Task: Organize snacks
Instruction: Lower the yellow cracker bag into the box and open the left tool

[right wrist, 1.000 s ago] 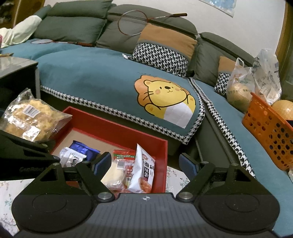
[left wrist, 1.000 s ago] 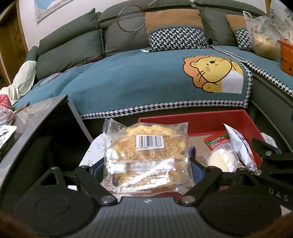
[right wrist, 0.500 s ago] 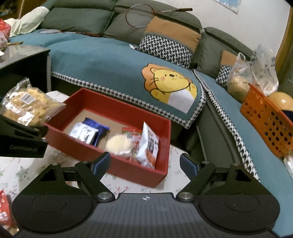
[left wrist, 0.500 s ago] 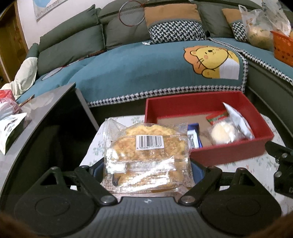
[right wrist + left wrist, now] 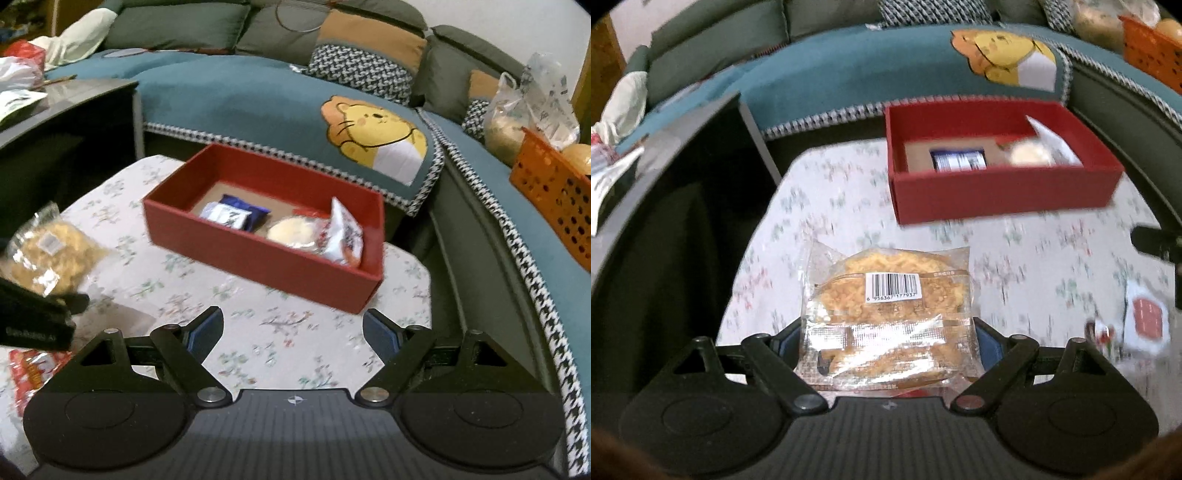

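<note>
Right wrist: three snacks (image 5: 295,232) in one red box (image 5: 258,258).

A clear packet of golden crispy snack (image 5: 886,314) with a white barcode label sits low in the centre of the left wrist frame, clamped at its lower part. Upper right, an open red box (image 5: 1001,199) rests on the floral tabletop (image 5: 820,206), holding a blue packet (image 5: 236,216), a round pale cake (image 5: 293,232) and a white pouch (image 5: 343,236) standing on edge.
</note>
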Demonstrator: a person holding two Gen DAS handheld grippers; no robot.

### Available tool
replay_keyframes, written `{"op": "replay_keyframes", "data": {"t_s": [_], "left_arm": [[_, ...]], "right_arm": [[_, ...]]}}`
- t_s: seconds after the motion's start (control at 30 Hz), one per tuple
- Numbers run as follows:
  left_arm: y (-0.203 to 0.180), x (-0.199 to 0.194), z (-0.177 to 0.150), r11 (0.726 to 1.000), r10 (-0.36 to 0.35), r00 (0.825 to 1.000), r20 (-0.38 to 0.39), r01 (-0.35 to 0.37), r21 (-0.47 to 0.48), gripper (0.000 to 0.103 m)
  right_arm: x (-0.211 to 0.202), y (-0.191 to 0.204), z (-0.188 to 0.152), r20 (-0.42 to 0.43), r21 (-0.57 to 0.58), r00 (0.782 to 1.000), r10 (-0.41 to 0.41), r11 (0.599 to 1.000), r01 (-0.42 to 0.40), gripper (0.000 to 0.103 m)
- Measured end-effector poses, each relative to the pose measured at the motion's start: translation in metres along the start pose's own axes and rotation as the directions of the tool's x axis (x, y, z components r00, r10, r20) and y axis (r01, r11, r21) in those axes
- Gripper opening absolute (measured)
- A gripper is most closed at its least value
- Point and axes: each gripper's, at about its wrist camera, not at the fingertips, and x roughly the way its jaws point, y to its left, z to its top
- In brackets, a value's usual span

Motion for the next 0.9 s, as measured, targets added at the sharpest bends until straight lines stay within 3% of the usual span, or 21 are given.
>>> {"op": "replay_keyframes", "data": {"t_s": [0.17,0.3,0.5,0.73,0.9], "left_arm": [[0.006,-0.001,-0.023,0.999,-0.048,0.997,-0.056,0.049,0.022,0.103],[0.015,0.0,-0.037,0.998,-0.046,0.996,-0.079,0.049,0.041,0.103],[0.031,0.005,-0.042,0.994,-0.103,0.99,-0.1,0.101,-0.032,0.103],[0.022,0.001,-0.028,0.991,-0.127,0.99,-0.053,0.125,-0.037,0.103],[0.006,-0.002,0.018,0.98,-0.181,0.983,0.02,0.182,-0.081,0.103]], "right_arm": [[-0.011,0.005,-0.009,-0.002,0.008,0.999,0.038,0.999,-0.038,0.088],[-0.016,0.01,-0.015,-0.014,0.017,0.997,0.076,0.997,-0.076,0.089],[-0.017,0.024,-0.018,-0.035,-0.014,0.995,0.095,0.995,-0.096,0.086],[-0.013,0.023,-0.018,-0.044,-0.003,0.993,0.106,0.994,-0.107,0.082],[-0.005,0.007,-0.009,-0.031,0.053,0.993,0.111,0.993,-0.109,0.082]]}}
